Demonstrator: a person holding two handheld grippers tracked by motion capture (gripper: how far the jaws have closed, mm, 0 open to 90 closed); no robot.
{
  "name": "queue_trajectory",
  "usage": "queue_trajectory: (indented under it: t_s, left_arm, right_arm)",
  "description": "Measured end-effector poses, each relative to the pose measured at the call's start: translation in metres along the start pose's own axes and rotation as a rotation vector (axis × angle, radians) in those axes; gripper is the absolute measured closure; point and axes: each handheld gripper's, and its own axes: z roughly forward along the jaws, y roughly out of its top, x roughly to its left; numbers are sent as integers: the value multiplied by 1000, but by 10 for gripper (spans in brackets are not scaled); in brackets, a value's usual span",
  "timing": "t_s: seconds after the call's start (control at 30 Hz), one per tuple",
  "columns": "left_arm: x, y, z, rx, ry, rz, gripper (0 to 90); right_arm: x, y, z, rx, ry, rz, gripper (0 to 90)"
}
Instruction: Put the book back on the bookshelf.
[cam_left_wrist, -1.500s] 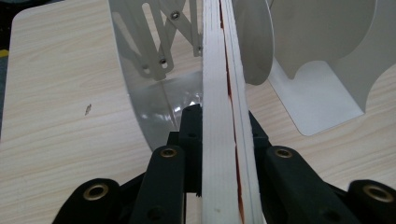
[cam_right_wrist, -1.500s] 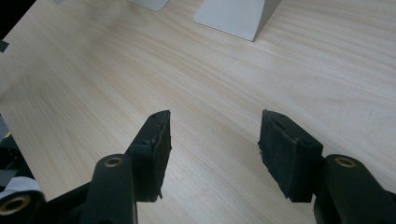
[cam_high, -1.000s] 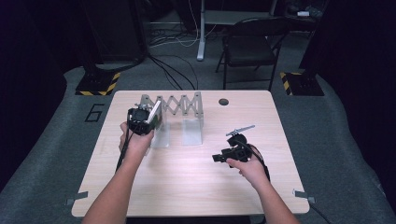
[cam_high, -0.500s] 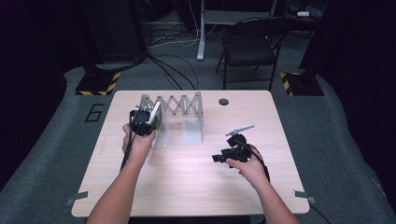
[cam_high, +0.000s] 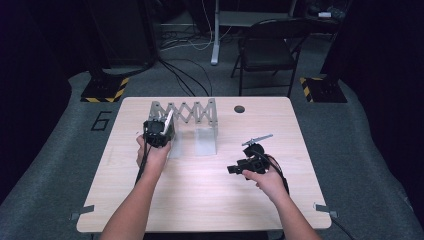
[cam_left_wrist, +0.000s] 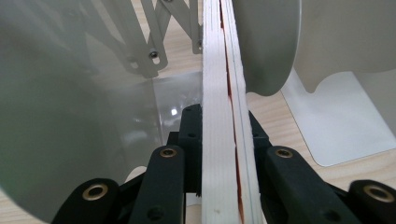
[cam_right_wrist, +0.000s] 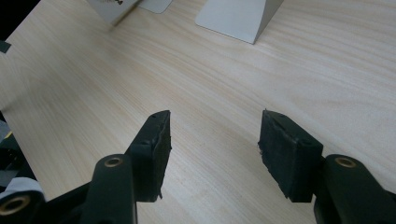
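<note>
The left gripper (cam_high: 159, 131), clamped on a thin white book (cam_high: 167, 121), has dropped slightly in the frame. It now sits lower against the expanding rack (cam_high: 187, 111), upper left of centre.

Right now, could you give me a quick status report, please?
Left claw shut on thin book, lowering between rack dividers. Right claw open, empty, over table. Nothing blocking.

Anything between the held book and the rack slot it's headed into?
Nothing visible. The left gripper holds the thin book between two grey dividers of the rack. The gap ahead looks open, though the book runs close beside one of them.
</note>
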Motion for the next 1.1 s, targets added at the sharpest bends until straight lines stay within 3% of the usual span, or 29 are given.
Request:
queue_trajectory:
  t_s: [0.33, 0.7, 1.1]
  left_arm:
    - [1, -1, 3, 5, -21, -31, 752]
    - [-1, 0, 1, -1, -26, -20, 729]
    - [3, 3, -12, -42, -20, -10, 701]
  right_arm:
    - [1, 0, 2, 8, 2, -6, 434]
    - [2, 0, 3, -6, 1, -3, 433]
    - [2, 0, 3, 11, 4, -7, 431]
